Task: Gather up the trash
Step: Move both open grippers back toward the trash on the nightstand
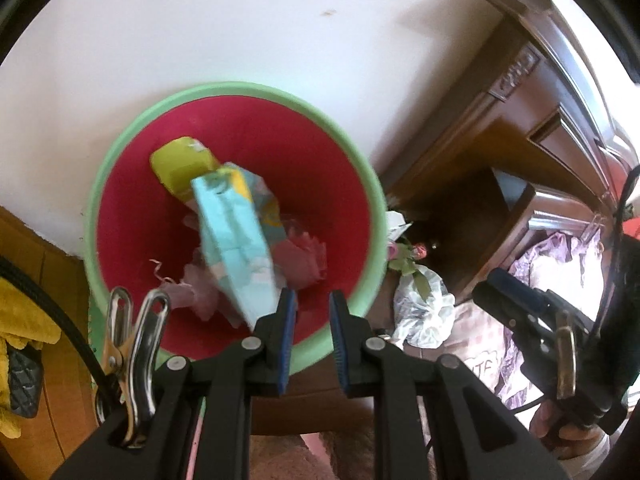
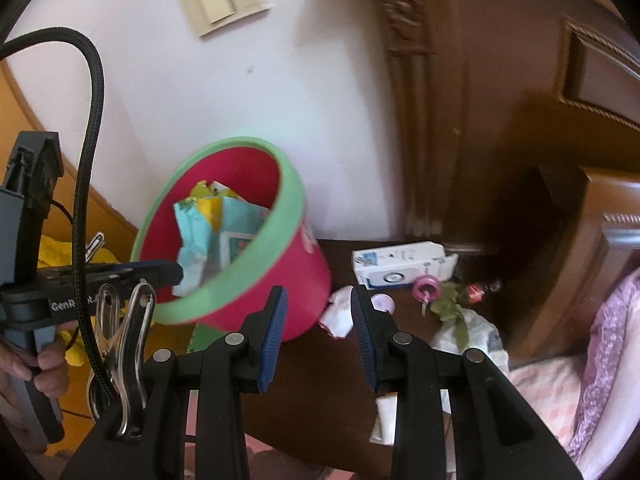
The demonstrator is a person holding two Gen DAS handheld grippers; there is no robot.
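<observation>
Red inside and green at the rim, the bin [image 1: 236, 96] fills the left wrist view, with a pale blue packet [image 1: 236, 240] and crumpled pink paper [image 1: 300, 256] in it, while the left gripper [image 1: 312, 312] hangs over its near rim, jaws parted and empty. From the right wrist view the right gripper [image 2: 319, 312] is likewise spread with nothing between its pads, above a dark wooden nightstand [image 2: 340, 380] where a white carton [image 2: 400, 266], a pink ring [image 2: 427, 286] and a crumpled bag [image 2: 476, 332] lie beside the tilted bin.

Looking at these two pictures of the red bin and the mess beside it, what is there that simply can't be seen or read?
- Bottom of the red bin, left wrist view: covered by the blue packet and crumpled paper.
- Print on the white carton, right wrist view: too small.
- Carving on the wooden furniture, right wrist view: blurred.
- What the left gripper touches at the bin's rim, right wrist view: unclear.
</observation>
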